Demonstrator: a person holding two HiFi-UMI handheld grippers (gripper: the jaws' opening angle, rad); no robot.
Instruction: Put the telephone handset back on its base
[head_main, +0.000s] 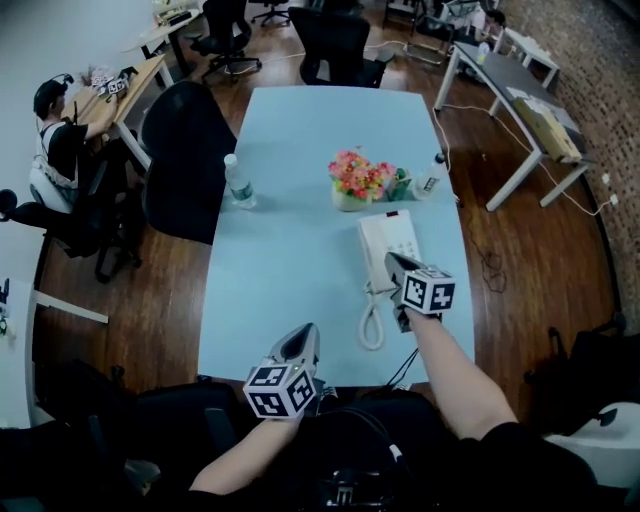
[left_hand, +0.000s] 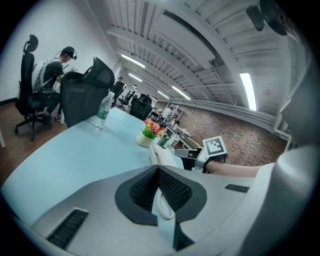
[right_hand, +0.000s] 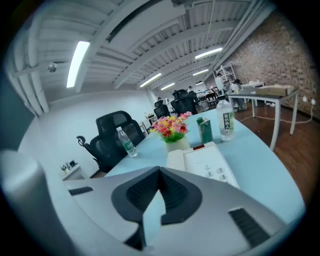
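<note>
The white telephone (head_main: 398, 235) stands on the light blue table (head_main: 290, 260), right of centre. Its handset (right_hand: 175, 159) lies along the left side of the keypad base (right_hand: 210, 164), and the coiled cord (head_main: 372, 322) loops toward me. My right gripper (head_main: 393, 261) hovers just above the phone's near end, shut with nothing between its jaws; in the right gripper view its tips (right_hand: 160, 170) meet. My left gripper (head_main: 305, 333) is over the table's near edge, left of the cord, and it too is shut and empty (left_hand: 158, 169).
A pot of flowers (head_main: 357, 180), a green carton (head_main: 400, 186) and a bottle (head_main: 432, 177) stand behind the phone. A water bottle (head_main: 238, 183) is at the table's left edge beside a black chair (head_main: 185, 160). A person (head_main: 55, 140) sits at a desk far left.
</note>
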